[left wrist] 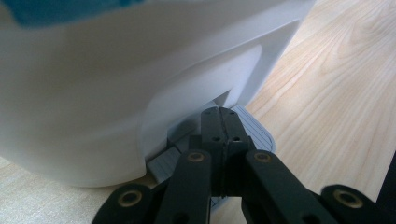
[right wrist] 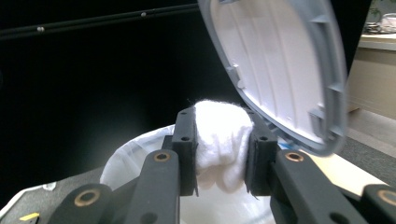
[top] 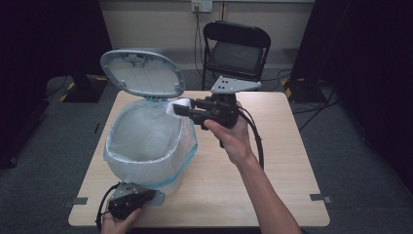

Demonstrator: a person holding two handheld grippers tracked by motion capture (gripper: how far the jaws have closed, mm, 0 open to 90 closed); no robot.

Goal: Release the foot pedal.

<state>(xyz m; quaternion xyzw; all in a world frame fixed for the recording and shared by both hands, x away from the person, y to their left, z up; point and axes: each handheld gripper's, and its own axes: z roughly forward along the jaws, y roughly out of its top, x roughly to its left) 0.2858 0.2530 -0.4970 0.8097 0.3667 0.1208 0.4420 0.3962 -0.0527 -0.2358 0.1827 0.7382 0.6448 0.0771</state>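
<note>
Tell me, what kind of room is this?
Probably a lab or studio: a bare wooden table, black curtains, cables on the carpet, a folding chair, tape marks.

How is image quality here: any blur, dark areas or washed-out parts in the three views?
High view: table evenly lit, surroundings dark, slightly soft. Left gripper view: bin wall close and out of focus, pedal and wood grain sharper. Right gripper view: black background, white wad bright but textured, lid slightly soft.
</note>
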